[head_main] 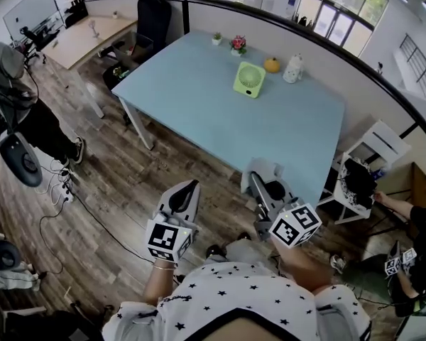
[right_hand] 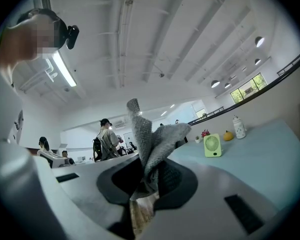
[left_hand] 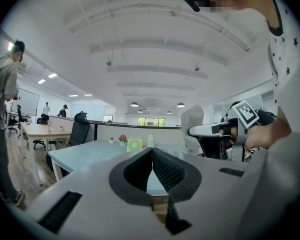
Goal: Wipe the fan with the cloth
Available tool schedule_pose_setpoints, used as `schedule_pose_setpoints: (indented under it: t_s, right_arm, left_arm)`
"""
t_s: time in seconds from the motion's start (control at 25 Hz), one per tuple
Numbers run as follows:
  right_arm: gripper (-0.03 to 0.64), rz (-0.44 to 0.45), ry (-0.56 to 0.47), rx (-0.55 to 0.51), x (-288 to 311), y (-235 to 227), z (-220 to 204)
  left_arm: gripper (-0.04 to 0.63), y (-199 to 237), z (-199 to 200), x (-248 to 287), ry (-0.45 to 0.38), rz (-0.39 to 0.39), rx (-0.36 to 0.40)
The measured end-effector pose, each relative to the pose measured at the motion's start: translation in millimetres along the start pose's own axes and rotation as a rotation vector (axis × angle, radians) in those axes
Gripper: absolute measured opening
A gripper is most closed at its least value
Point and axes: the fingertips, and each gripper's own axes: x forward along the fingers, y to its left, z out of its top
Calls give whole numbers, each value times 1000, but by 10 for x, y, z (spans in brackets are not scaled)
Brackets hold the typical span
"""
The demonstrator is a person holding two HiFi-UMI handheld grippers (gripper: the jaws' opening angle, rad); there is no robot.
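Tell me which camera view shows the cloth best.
The right gripper view: the grey cloth fills the middle, pinched in the right gripper. The head view shows only a small bunch; the left gripper view shows it from the side.

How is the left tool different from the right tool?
The left tool is pressed shut on nothing, while the right tool pinches a grey cloth that sticks up between its jaws. The left tool hangs over the wooden floor; the right tool looks closer to the edge of the blue table. Both are far from the green fan on that table.
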Motion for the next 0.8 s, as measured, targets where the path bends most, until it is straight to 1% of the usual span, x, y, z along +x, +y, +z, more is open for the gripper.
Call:
schedule_pose_setpoints:
  t_s: [0.12, 0.24, 0.44, 0.6, 0.68, 0.8]
  right_arm:
    - [51, -4, -1, -2, 55, -116, 22]
    - [51, 16, -11, -3, 219, -194, 81]
    - [51, 62, -27, 11, 622, -347, 142]
    - [51, 73, -31, 26, 937, -554, 187]
    - [51, 75, -29, 34, 1083, -678, 221]
    - [51, 73, -28, 41, 1259, -902, 284]
  left_arm:
    - [29, -41, 52, 99, -18, -21, 10]
    - [29, -3, 124, 206, -31, -29, 33]
    - [29, 239, 133, 431, -2, -6, 27]
    - [29, 470, 149, 688, 12, 21, 26]
    - [29, 566, 174, 851, 16, 24, 17]
    - [29, 653, 203, 1143, 33, 13, 26]
